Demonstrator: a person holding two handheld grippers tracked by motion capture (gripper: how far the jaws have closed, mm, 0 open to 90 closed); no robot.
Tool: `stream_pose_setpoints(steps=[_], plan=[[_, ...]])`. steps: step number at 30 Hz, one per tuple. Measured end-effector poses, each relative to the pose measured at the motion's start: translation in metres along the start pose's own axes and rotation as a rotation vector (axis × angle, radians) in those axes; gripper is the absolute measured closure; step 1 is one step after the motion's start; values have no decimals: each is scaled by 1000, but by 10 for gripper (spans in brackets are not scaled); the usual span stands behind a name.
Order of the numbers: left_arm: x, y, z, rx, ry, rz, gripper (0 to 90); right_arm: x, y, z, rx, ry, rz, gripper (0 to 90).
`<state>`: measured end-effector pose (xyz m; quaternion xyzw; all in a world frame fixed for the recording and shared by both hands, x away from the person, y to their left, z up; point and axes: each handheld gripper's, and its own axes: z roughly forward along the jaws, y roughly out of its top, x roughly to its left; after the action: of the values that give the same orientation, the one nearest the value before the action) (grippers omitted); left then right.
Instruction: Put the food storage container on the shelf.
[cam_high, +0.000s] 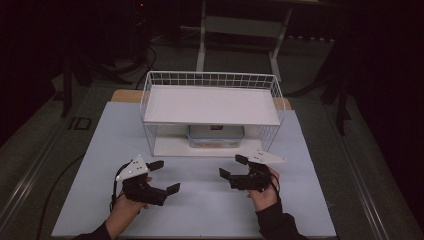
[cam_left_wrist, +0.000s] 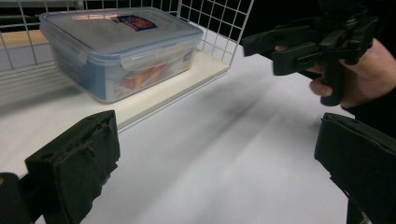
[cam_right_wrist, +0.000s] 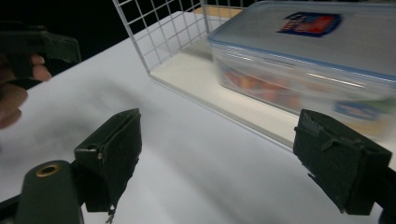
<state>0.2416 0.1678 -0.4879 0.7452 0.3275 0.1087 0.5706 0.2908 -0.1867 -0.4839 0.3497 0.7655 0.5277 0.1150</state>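
A clear plastic food box with a blue-rimmed lid and a red label sits on the lower shelf of a white wire rack. The box stands ahead of my left jaws, and the same box lies ahead of my right jaws. My left gripper rests open on the white table, in front of the rack's left part, holding nothing. My right gripper is open too, in front of the rack's right part, with nothing between its jaws. Across the table the right gripper points toward the rack.
The rack has a flat white upper shelf over the box, and wire sides. A person's hand holds the right gripper. Beyond the table stands a white frame on a dark floor. Open white surface lies between the two grippers.
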Motion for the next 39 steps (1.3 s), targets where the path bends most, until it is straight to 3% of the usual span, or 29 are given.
stream_pose_setpoints(steps=[9, 15, 21, 26, 29, 34, 39], plan=[[1, -2, -9, 2, -21, 10, 0, 0, -12, -32, -18, -8, -1, 154], [-1, -4, -19, 12, -4, 58, 0, -2, -21, -50, -20, -16, 5, 153], [-2, -8, -23, 17, -4, 43, 0, -4, -37, -66, 0, -31, -2, 154], [-3, -12, -26, 13, -11, 40, 0, -7, -44, -81, -13, -43, -20, 154], [-4, -14, -27, 10, -13, 44, 0, -11, -49, -87, -11, -49, -12, 155], [-5, -18, -29, 23, -15, 45, 0, -15, -55, -94, -6, -52, -45, 158], [-4, -23, -28, 19, -11, 59, 0, -23, -60, -97, 14, -61, -37, 159]])
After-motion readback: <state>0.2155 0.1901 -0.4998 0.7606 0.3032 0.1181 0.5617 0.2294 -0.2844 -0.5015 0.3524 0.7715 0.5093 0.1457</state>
